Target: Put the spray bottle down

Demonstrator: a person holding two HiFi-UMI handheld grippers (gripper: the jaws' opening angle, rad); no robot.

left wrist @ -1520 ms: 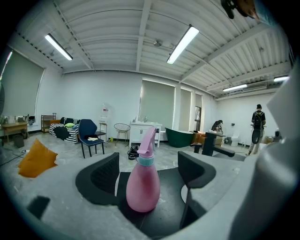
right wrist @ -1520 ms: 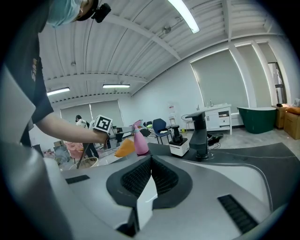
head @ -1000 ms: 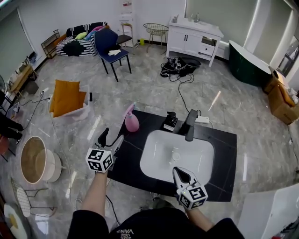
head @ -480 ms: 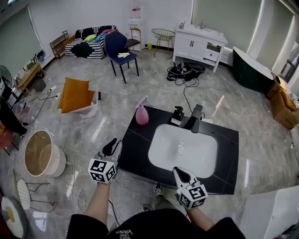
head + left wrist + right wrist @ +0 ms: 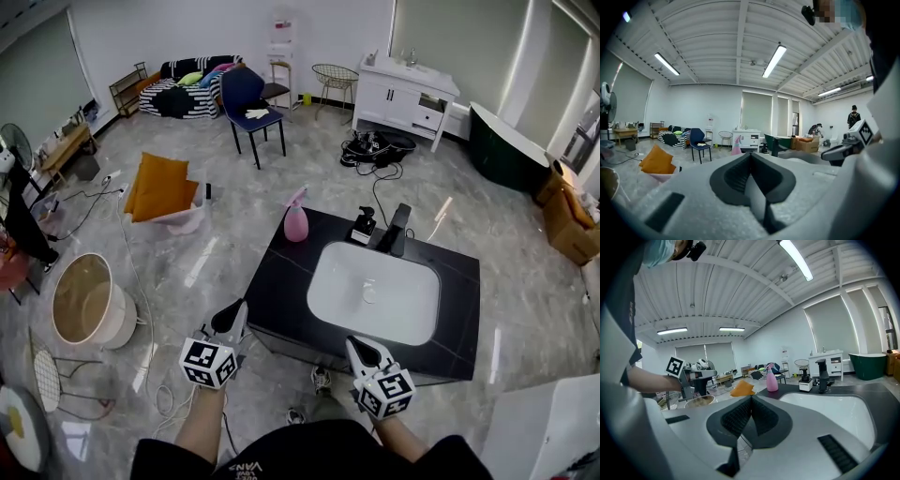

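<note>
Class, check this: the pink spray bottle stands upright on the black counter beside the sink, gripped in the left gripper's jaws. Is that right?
Not gripped: the head view shows the pink spray bottle upright on the black counter beside the sink, apart from the left gripper, whose jaws are shut empty.

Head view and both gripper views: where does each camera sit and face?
Head view: on the head, facing steeply down at the sink; forearms, left claw, right claw show.
Left gripper view: on the left claw, facing level across the room; own jaws, just closed, empty.
Right gripper view: on the right claw, facing over the sink; own shut jaws.
Shared by all: pink spray bottle.
</note>
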